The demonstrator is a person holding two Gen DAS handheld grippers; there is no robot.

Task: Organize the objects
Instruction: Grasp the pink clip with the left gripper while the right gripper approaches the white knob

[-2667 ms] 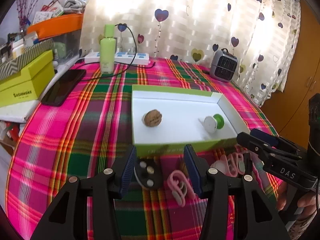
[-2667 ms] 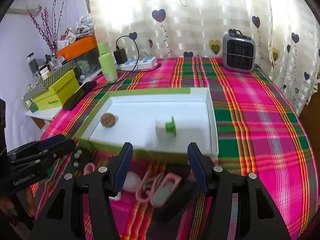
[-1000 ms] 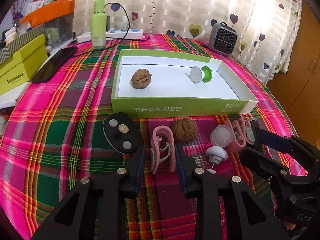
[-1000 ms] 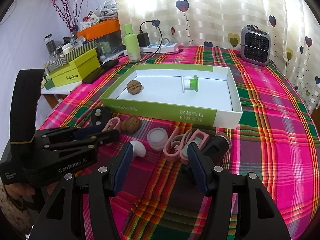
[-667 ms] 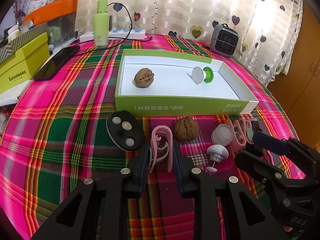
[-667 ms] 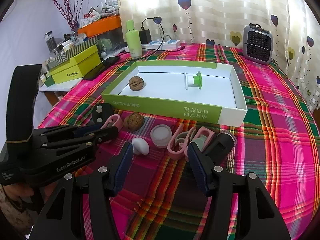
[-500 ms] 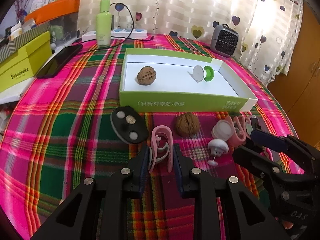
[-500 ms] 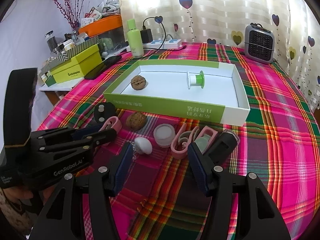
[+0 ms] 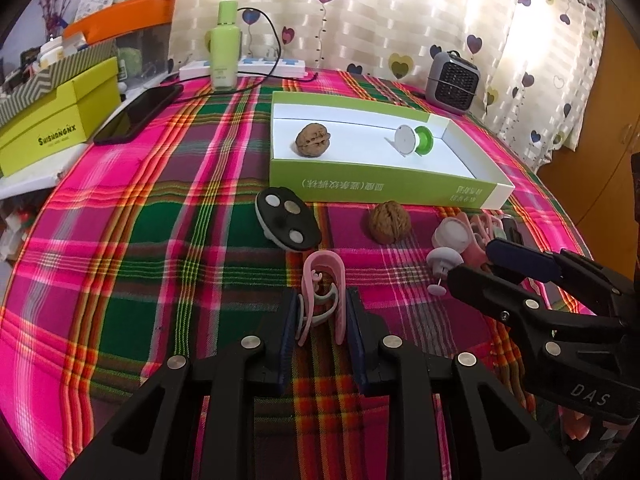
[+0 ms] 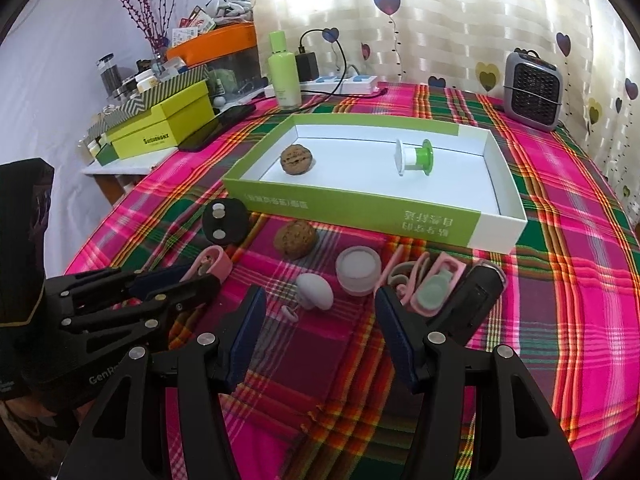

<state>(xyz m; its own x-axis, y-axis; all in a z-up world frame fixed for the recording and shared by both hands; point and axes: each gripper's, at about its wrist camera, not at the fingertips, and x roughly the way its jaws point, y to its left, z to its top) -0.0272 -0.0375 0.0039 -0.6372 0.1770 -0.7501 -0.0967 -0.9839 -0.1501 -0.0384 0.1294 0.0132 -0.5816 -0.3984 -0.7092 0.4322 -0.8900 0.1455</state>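
Observation:
My left gripper (image 9: 322,320) is shut on a pink clip (image 9: 325,280), just above the plaid cloth and nearer than the black oval disc (image 9: 287,224). A loose walnut (image 9: 389,222), a white cap (image 9: 451,236) and a white mushroom-shaped peg (image 9: 444,259) lie in front of the green and white box (image 9: 384,186). In the box are a second walnut (image 9: 313,140) and a green spool (image 9: 412,141). My right gripper (image 10: 320,312) stands open over the cloth, with the peg (image 10: 314,286) just beyond its fingers and nothing between them.
More pink clips (image 10: 424,280) and a black oblong object (image 10: 476,300) lie right of the cap. At the back stand a green bottle (image 9: 226,46), a power strip (image 9: 256,67) and a small heater (image 9: 452,82). A phone (image 9: 138,114) and yellow boxes (image 9: 56,128) sit left.
The left jaws narrowed onto the pink clip. The left gripper then drew back toward me with the clip, away from the black disc. The right gripper barely moved.

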